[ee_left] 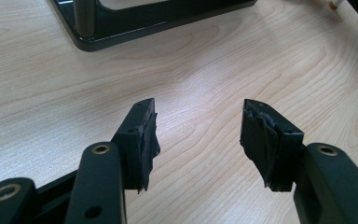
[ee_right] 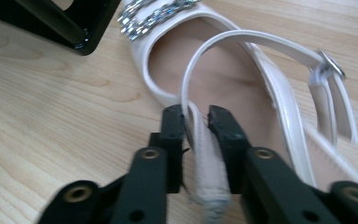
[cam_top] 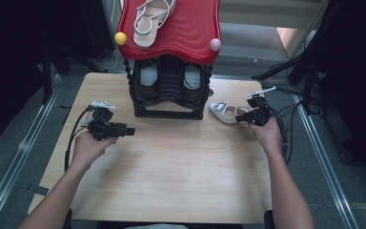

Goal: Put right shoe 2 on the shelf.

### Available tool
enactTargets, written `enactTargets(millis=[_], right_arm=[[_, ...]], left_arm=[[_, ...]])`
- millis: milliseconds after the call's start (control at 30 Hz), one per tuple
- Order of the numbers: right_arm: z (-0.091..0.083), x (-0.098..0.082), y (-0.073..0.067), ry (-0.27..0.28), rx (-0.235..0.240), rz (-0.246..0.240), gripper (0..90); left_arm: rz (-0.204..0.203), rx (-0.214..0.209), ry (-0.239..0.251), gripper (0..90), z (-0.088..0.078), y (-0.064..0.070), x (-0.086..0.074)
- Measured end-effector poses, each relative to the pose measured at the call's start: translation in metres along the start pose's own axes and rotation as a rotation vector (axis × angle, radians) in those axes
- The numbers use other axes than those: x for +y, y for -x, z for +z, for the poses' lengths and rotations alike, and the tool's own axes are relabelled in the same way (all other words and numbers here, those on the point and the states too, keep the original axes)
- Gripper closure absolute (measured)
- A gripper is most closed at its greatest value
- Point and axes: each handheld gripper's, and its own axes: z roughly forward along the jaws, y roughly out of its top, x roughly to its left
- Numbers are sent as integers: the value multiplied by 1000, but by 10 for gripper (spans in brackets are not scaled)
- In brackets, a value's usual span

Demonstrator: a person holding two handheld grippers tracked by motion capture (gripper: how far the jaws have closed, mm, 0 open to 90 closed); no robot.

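I have the right gripper (cam_top: 244,117) at the right side of the table (cam_top: 171,181), jaws clamped on the side edge of a white sandal (cam_top: 224,112). In the right gripper view the two black pads press the sandal's (ee_right: 223,70) thin side wall from both sides, near the heel end. The sandal lies on the wood just right of the black shoe rack (cam_top: 169,90), toe with its glittery trim toward the rack's base; ankle strap and buckle arch over the footbed.

My left gripper (cam_top: 129,130) sits on the near-left side of the rack, pointing right, low over the tabletop. In the left gripper view its jaws stand apart with bare wood between them; the rack's base frame (ee_left: 158,21) lies beyond.

The rack holds a dark pair of shoes (cam_top: 148,78) inside. Its red top shelf (cam_top: 190,28) carries a second white strappy sandal (cam_top: 150,21), with a yellow knob (cam_top: 120,38) at the left corner and a pink knob (cam_top: 215,44) at the right.
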Motion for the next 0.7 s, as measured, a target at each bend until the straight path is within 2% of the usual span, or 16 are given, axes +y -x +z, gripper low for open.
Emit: enactTargets(millis=[100,200,233,333,433,533,700], right_arm=[[1,-2,-4,3,13,-11,833],[1,-4,-9,11,-4,-24,842],[0,-5,-10,17,-8,-14,845],[-5,-9,-14,34,-17,-19,857],[-12,-16,-19,56,-3,-22,867],[-17,-25,-29,57,22,-23,869],[-21,-39,-50,55,18,-76,871]], left_arm=[[-2,-1,-1,457,1,0,0],[0,-1,-4,457,1,0,-1],[0,-1,-4,457,1,0,-1],[-2,-2,-3,457,1,0,-1],[-5,-6,-3,457,2,0,-1],[-7,-10,-5,457,3,1,-1],[0,-13,-4,456,4,2,0]])
